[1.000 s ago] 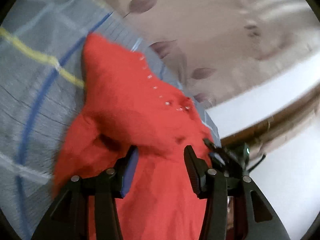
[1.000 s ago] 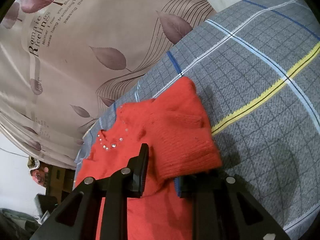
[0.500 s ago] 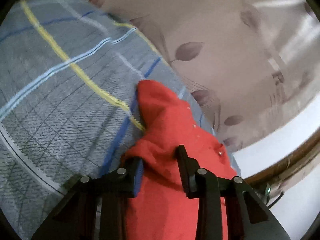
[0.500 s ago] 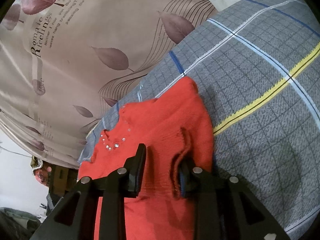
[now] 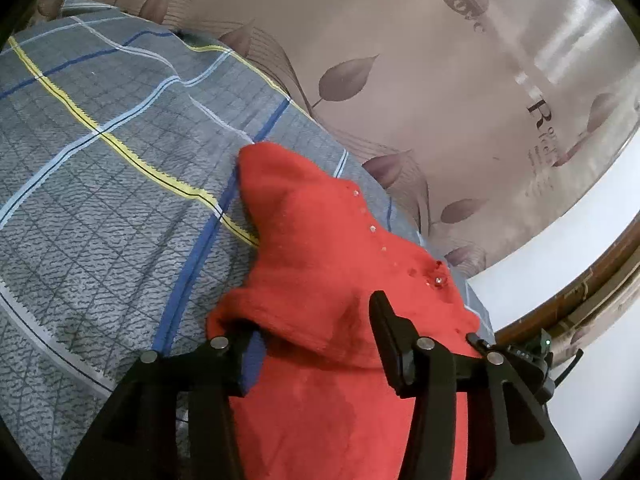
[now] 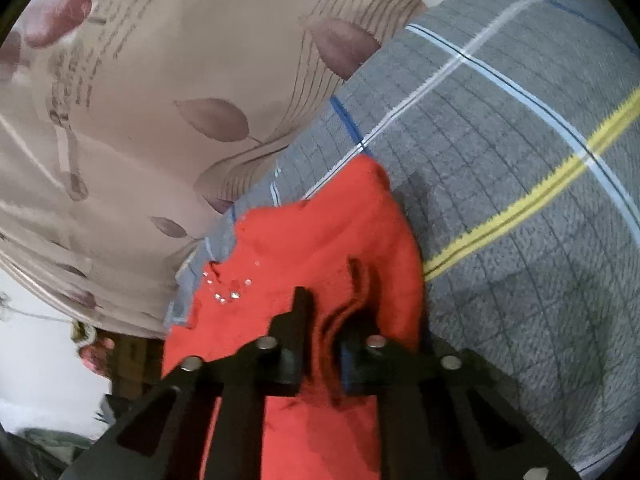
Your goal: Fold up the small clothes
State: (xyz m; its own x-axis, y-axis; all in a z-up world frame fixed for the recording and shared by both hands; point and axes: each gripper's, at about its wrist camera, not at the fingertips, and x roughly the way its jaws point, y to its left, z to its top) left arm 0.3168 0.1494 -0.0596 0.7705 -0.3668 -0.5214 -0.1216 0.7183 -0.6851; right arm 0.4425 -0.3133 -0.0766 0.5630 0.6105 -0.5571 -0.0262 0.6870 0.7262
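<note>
One red sweater (image 5: 332,264) lies on a bed under a grey plaid cover (image 5: 100,208), close to that bed's far edge, where a beige leaf-print curtain (image 5: 420,60) hangs just behind. The plaid runs bare and broad to one side of the garment (left in the left wrist view, right in the other). The left hand-held gripper (image 5: 316,344) stands wide, a folded sleeve draped between its fingers. The right hand-held gripper (image 6: 324,344) is narrow, pinching a ridge of the knit (image 6: 312,248).
</note>
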